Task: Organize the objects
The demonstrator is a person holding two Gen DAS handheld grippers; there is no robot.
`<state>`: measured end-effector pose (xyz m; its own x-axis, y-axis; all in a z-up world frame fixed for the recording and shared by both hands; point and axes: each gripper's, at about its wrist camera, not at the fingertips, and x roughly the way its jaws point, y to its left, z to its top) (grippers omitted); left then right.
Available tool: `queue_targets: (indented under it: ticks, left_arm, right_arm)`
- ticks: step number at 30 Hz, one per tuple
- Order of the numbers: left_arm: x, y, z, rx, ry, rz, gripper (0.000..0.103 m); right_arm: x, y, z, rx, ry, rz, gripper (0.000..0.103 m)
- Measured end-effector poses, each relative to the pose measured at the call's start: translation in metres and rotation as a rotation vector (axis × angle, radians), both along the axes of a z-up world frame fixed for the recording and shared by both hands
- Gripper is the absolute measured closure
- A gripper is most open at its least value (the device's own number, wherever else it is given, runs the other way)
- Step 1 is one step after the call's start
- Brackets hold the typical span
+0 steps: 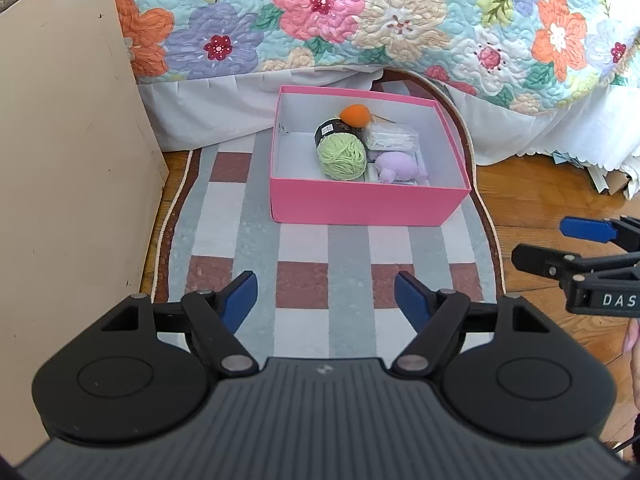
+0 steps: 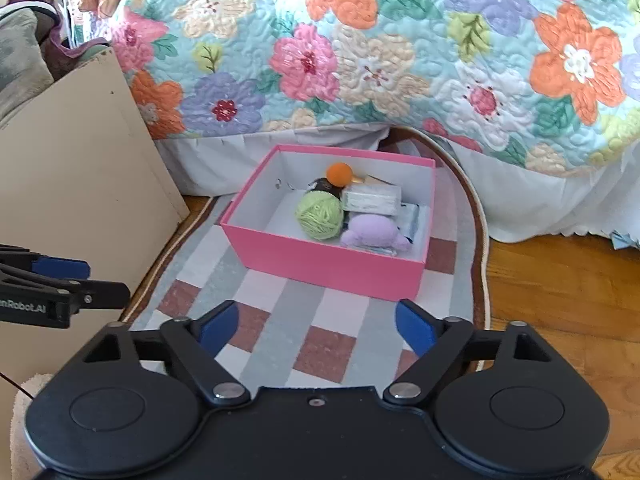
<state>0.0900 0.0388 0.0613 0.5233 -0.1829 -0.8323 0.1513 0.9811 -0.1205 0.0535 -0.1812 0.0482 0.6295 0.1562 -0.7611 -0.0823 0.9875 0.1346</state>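
Note:
A pink box (image 1: pixel 360 204) (image 2: pixel 320 264) stands open on a checked rug. Inside it lie a green yarn ball (image 1: pixel 342 158) (image 2: pixel 320 215), an orange felt ball (image 1: pixel 355 115) (image 2: pixel 339 174), a lilac soft toy (image 1: pixel 400 166) (image 2: pixel 374 232), a white packet (image 1: pixel 390 138) (image 2: pixel 372 200) and a dark roll (image 1: pixel 334 129). My left gripper (image 1: pixel 325 300) is open and empty above the rug, short of the box. My right gripper (image 2: pixel 316 326) is open and empty, also short of the box. Each gripper shows at the edge of the other's view.
A checked rug (image 1: pixel 304 280) (image 2: pixel 280 320) lies on a wooden floor (image 1: pixel 552 200) (image 2: pixel 560 288). A bed with a floral quilt (image 1: pixel 360 20) (image 2: pixel 400 48) stands behind the box. A beige board (image 1: pixel 68 160) (image 2: pixel 80 168) stands at the left.

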Motion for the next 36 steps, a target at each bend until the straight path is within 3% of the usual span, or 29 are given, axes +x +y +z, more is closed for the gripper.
queue_targets:
  ticks: [2, 4, 7, 25, 36]
  left_arm:
    - [0.000, 0.000, 0.000, -0.002, -0.001, 0.009, 0.021]
    - [-0.001, 0.001, 0.000, 0.001, -0.005, 0.013, 0.008]
    - [-0.001, 0.001, -0.001, 0.012, 0.006, 0.017, 0.002]
    - [0.000, -0.002, -0.005, 0.080, 0.099, 0.031, 0.001]
    - [-0.001, 0.002, -0.007, 0.070, 0.108, 0.049, 0.001]
  right_arm:
    - [0.000, 0.000, -0.002, -0.027, 0.016, -0.030, 0.011]
    - [0.001, 0.001, -0.003, -0.047, 0.029, -0.047, 0.011]
    - [0.000, -0.001, -0.005, -0.058, 0.041, -0.054, 0.011]
    - [-0.009, 0.001, -0.004, -0.090, 0.104, -0.089, 0.011]
    - [-0.010, -0.004, -0.006, -0.089, 0.118, -0.111, 0.011]
